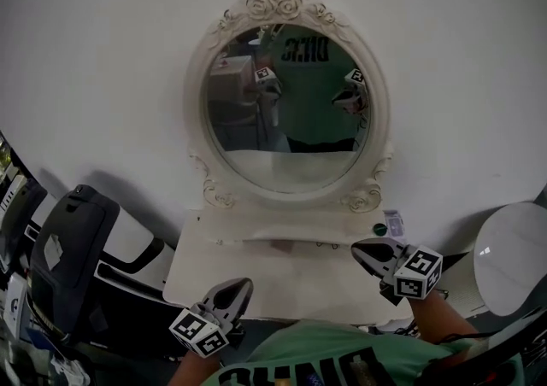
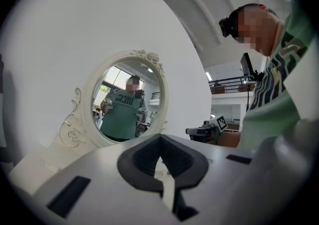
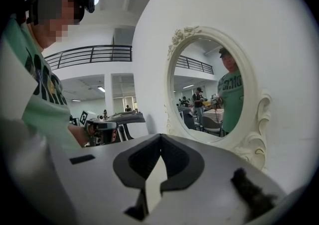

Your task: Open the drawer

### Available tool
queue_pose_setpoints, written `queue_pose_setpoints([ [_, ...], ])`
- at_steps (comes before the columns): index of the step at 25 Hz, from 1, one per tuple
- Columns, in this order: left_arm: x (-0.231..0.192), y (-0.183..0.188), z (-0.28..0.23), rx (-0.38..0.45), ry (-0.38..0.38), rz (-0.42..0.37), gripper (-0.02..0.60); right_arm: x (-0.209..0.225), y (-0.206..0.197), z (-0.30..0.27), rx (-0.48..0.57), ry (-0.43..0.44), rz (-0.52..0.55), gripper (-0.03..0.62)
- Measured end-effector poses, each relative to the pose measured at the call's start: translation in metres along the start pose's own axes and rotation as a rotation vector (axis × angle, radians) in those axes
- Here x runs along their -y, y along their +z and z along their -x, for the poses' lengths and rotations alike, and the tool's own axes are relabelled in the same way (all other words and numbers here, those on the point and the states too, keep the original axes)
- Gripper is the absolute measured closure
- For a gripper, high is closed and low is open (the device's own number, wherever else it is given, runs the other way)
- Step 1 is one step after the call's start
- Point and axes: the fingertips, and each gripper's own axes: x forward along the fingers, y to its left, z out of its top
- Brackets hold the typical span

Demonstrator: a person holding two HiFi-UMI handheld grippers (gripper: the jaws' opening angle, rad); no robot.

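Observation:
A white vanity table (image 1: 282, 286) stands against the wall, with an ornate oval mirror (image 1: 286, 111) on it. Under the mirror runs a low ledge (image 1: 248, 241) with a small dark knob (image 1: 280, 245); whether this is the drawer I cannot tell. The table's front face is hidden below me. My left gripper (image 1: 244, 283) (image 2: 159, 137) hovers over the near left part of the top, shut and empty. My right gripper (image 1: 355, 248) (image 3: 159, 137) hangs over the right part, its tips together with nothing between them. Each gripper shows in the other's view: the right gripper (image 2: 199, 131), the left gripper (image 3: 115, 118).
A small green round thing (image 1: 379, 229) and a little pale bottle (image 1: 393, 222) sit at the table's back right corner. A black chair (image 1: 68, 248) stands to the left. A white round top (image 1: 513, 256) is at the right. The mirror reflects a person and both grippers.

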Motion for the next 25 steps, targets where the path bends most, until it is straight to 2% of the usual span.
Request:
queue_pose_setpoints([
  [4, 0.010, -0.010, -0.012, 0.004, 0.128, 0.005, 0.580, 0.022, -0.003, -0.016, -0.018, 0.133, 0.020, 0.583],
  [7, 0.022, -0.019, -0.018, 0.033, 0.249, 0.027, 0.580, 0.029, -0.009, -0.032, -0.043, 0.279, 0.059, 0.583],
  [11, 0.041, -0.041, -0.001, 0.051, 0.436, 0.071, 0.580, 0.014, -0.023, -0.057, -0.070, 0.487, 0.086, 0.583],
  [15, 0.060, -0.051, 0.039, 0.055, 0.596, 0.065, 0.580, -0.031, -0.030, -0.078, -0.087, 0.658, 0.087, 0.583],
  [18, 0.073, -0.052, 0.082, 0.095, 0.704, 0.072, 0.580, -0.075, -0.031, -0.090, -0.096, 0.761, 0.106, 0.583],
  [25, 0.105, -0.064, 0.196, 0.193, 0.843, 0.066, 0.580, -0.188, -0.031, -0.108, -0.112, 0.872, 0.162, 0.583],
])
